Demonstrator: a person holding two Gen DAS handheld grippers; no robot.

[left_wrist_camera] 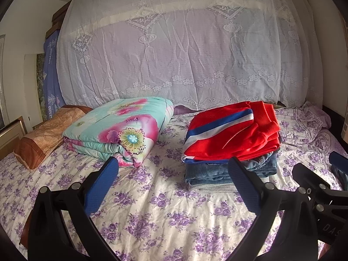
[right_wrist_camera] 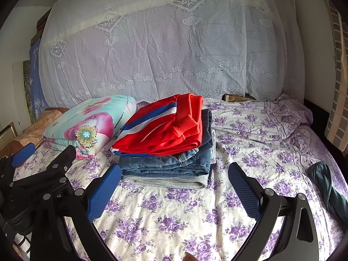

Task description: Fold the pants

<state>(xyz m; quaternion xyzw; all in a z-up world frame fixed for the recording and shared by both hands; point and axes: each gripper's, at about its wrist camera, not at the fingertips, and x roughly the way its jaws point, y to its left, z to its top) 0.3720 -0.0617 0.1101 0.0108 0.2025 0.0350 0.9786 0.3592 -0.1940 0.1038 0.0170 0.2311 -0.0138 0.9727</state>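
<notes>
Grippers first: the left gripper [left_wrist_camera: 174, 169] and the right gripper [right_wrist_camera: 174, 174] both hover low over the bedsheet [right_wrist_camera: 174, 221] with their blue pads spread wide apart, empty, touching no cloth. Just beyond them sits a neat stack of folded clothes [right_wrist_camera: 167, 152]: a red garment with blue and white stripes [left_wrist_camera: 230, 134] on top, denim jeans [right_wrist_camera: 169, 165] under it, and a grey piece [right_wrist_camera: 165, 181] at the bottom. From where I stand that pile looks finished, so much of the folding seems done. What appears left is the dark teal garment [right_wrist_camera: 328, 191] lying crumpled and unfolded well off to the right on the sheet, nearer the right gripper; I would guess it is the next pair of pants, though its shape is hard to read. A folded floral quilt [left_wrist_camera: 117, 128] and an orange pillow [left_wrist_camera: 45, 134] rest to the left, against the lace curtain [left_wrist_camera: 184, 54].
</notes>
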